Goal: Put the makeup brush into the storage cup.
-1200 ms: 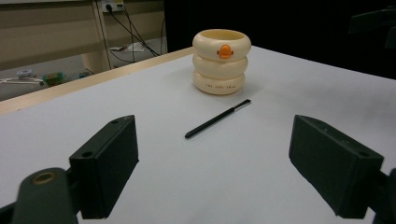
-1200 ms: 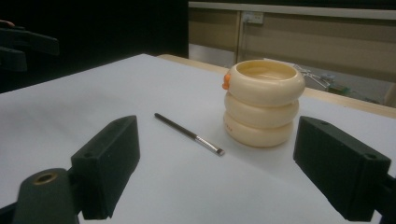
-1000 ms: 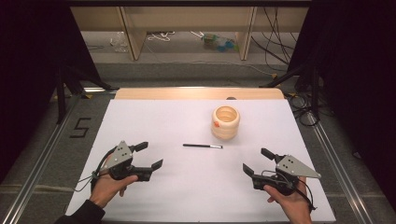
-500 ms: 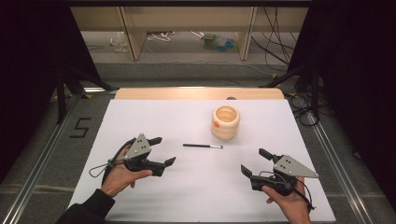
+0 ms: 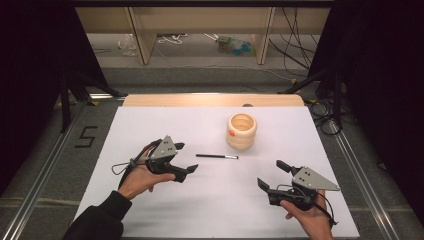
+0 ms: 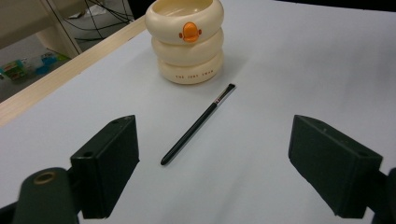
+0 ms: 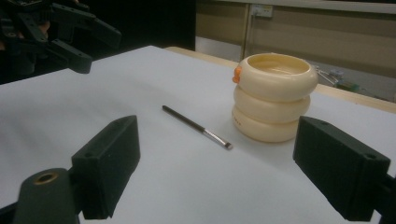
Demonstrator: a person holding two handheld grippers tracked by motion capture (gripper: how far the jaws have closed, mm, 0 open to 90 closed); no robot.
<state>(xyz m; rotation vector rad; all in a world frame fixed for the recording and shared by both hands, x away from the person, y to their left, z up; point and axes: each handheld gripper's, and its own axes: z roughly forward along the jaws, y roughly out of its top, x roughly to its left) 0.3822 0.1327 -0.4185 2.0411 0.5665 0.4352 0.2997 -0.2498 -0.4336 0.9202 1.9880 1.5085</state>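
Note:
A thin black makeup brush (image 5: 216, 156) lies flat on the white table, just left of a cream ringed cup (image 5: 241, 131) with an orange duck beak. My left gripper (image 5: 183, 159) is held a short way left of the brush's handle end, jaws wide open and empty. In the left gripper view the brush (image 6: 198, 123) lies between the jaws, farther ahead, with the cup (image 6: 185, 39) beyond it. My right gripper (image 5: 272, 175) hovers open and empty near the front right. The right gripper view has the brush (image 7: 196, 126) and cup (image 7: 272, 95) ahead and the left gripper (image 7: 88, 46) far off.
The white sheet (image 5: 150, 130) covers the table, with a wooden strip (image 5: 210, 100) along its far edge. Metal rails (image 5: 45, 165) run along both sides. A floor mark "5" (image 5: 86, 136) sits off the left side. Shelving legs and cables stand beyond the table.
My left gripper has moved forward and to the right, toward the brush's handle end. The right gripper has stayed nearly still. Brush and cup have not moved.

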